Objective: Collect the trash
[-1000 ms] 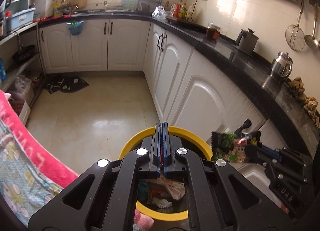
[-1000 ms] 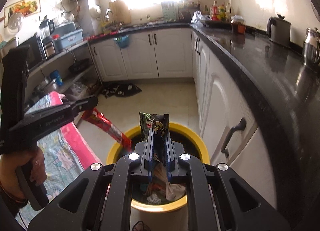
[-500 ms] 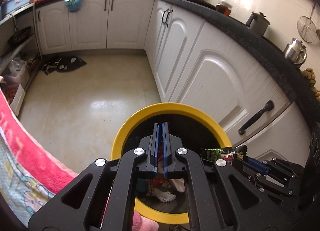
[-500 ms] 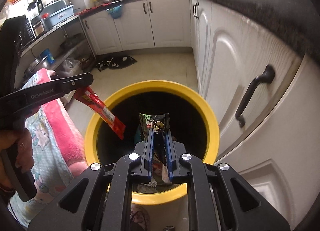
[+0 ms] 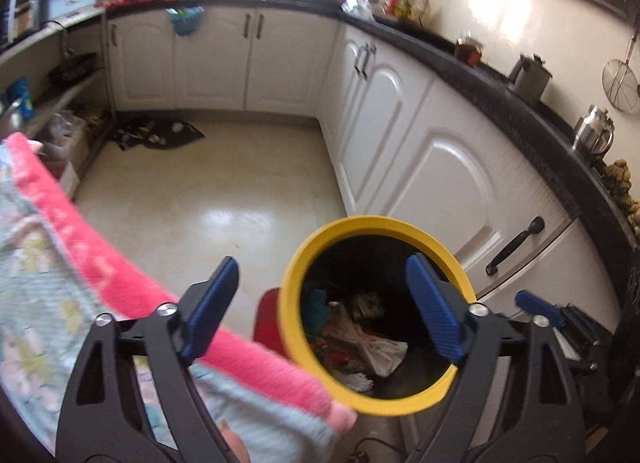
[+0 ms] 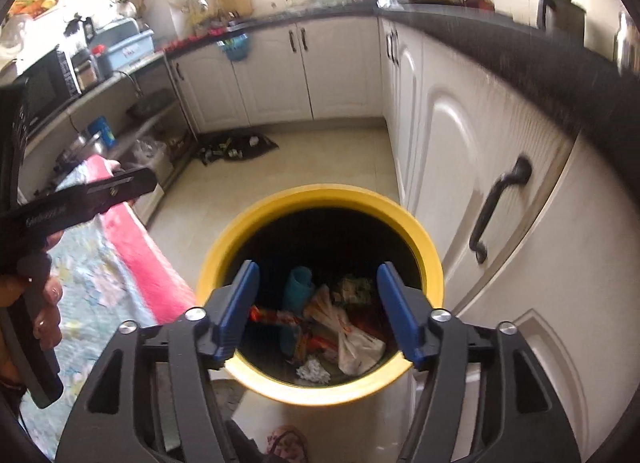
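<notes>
Right wrist view: my right hand-held gripper (image 6: 318, 309) hangs over the mouth of the yellow-rimmed trash bin (image 6: 224, 251), blue pads (image 6: 240, 309) apart and opening, nothing between them. Inside the bin lies the trash: a teal cup (image 6: 297, 287), a red wrapper (image 6: 272, 317), a knotted white plastic bag (image 6: 354, 347), a green printed snack packet (image 6: 354, 289), crumpled white paper (image 6: 313, 371). The bin stands on the floor (image 6: 320, 159) just beside the white cabinet door (image 6: 520, 263) with a black handle (image 6: 498, 207) on the right. Under a dark surface (image 6: 500, 47) the cabinets run to the far wall. At left, my other hand (image 6: 28, 303) grips the black body of the left hand-held gripper (image 6: 132, 185), above a pink-edged patterned cloth (image 6: 132, 259).

Left wrist view, blurred: left hand-held gripper (image 5: 320, 315) with jaws wide and opening, empty. Its right pad (image 5: 434, 311) sits over the bin opening, its left pad (image 5: 210, 307) over the pink cloth (image 5: 100, 267). The bin rim (image 5: 292, 283) is right of centre, near. A blue pad of the right hand-held gripper (image 5: 536, 305) pokes in at far right. A dark mat (image 5: 160, 135) lies on the far floor.
</notes>
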Demonstrator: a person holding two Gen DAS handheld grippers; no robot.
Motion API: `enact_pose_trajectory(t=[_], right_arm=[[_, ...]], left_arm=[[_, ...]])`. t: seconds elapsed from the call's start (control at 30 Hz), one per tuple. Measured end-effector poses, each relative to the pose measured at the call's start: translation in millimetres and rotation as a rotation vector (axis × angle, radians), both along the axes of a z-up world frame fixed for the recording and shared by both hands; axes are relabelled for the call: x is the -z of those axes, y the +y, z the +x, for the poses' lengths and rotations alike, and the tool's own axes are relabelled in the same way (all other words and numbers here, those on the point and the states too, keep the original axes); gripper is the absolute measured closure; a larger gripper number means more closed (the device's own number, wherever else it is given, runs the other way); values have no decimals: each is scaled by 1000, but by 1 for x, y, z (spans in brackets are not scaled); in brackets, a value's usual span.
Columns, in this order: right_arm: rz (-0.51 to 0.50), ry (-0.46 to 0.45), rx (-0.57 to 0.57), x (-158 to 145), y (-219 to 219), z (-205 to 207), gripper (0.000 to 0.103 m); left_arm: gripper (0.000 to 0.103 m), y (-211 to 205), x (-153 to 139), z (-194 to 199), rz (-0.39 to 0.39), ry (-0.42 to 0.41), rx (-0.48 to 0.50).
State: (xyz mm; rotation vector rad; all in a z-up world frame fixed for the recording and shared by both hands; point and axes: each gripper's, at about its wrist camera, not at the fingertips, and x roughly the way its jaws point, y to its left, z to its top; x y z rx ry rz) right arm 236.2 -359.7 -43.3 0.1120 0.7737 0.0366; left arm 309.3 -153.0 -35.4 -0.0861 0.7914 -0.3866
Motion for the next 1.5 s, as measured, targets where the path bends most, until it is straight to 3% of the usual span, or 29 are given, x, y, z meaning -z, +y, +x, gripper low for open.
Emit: enact_pose_trajectory(t=[0.07,0.3,0.47,0.7,0.97,1.27,1.5], right_arm=[[0,-53,-9,-16,12,-13,32],[-15,-220,-51,-57,57,-59,8],[-49,-311,-94,-73,90,-92,6],[-30,-359,-107,-67,121,-135,6],[-67,-446,-147,-56,157,-191,6],[-78,-561,-136,-43,169,-240,6],[-21,-513,-59,-38,151,-234,6]], left_arm=[[11,16,-11,-13,-2,-20,-30],[11,69,-45,-70,0,-110,-126],[11,105,-52,-121,41,-158,-193],[11,142,-48,-183,99,-252,-277],[11,162,-38,-241,87,-350,-338],[11,158,-29,-275,83,-391,-314],[11,159,-27,-286,66,-394,-308]])
